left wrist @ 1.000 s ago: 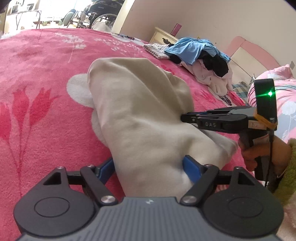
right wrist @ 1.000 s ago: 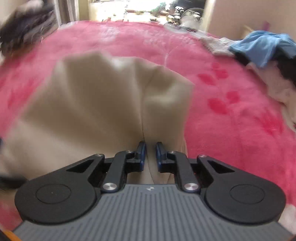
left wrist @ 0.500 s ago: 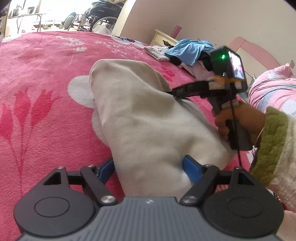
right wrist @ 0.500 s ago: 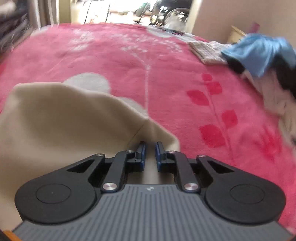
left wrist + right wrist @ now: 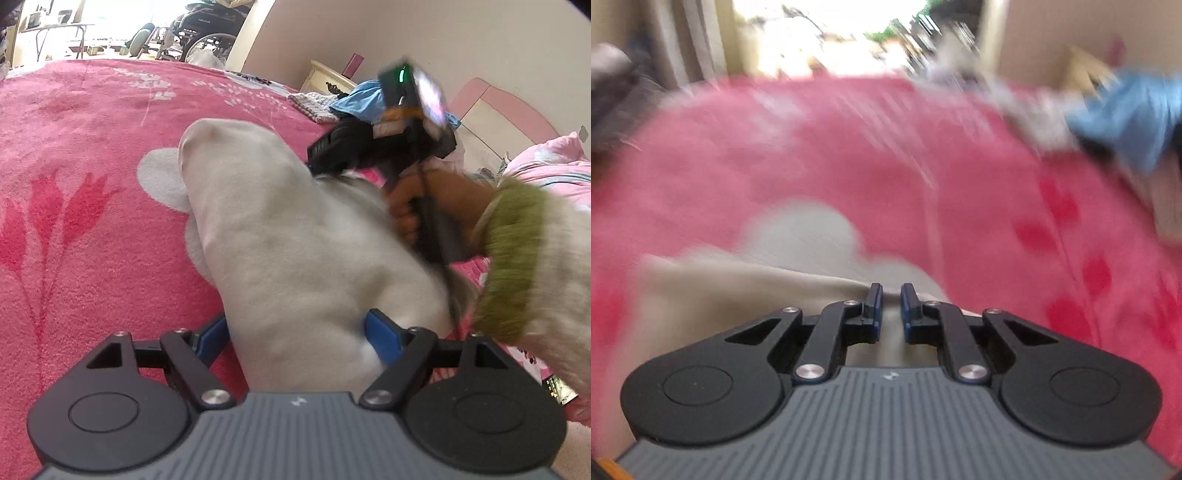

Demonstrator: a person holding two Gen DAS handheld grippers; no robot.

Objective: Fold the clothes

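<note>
Beige fleece garment (image 5: pixel 295 236) lay partly folded on the pink floral bed (image 5: pixel 81 206); left gripper (image 5: pixel 295 332) fingers apart around it, right gripper (image 5: pixel 888 304) seemingly pinching an edge; unfolded pile (image 5: pixel 354 99) remained far right.

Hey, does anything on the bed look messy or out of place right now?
Yes: a heap of unfolded clothes, with a blue garment on top, sits crumpled at the far edge of the pink floral blanket. The beige garment lies bunched, not flat.

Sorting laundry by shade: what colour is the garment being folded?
Plain cream-beige garment, no pattern; clearest in the left wrist view.
</note>
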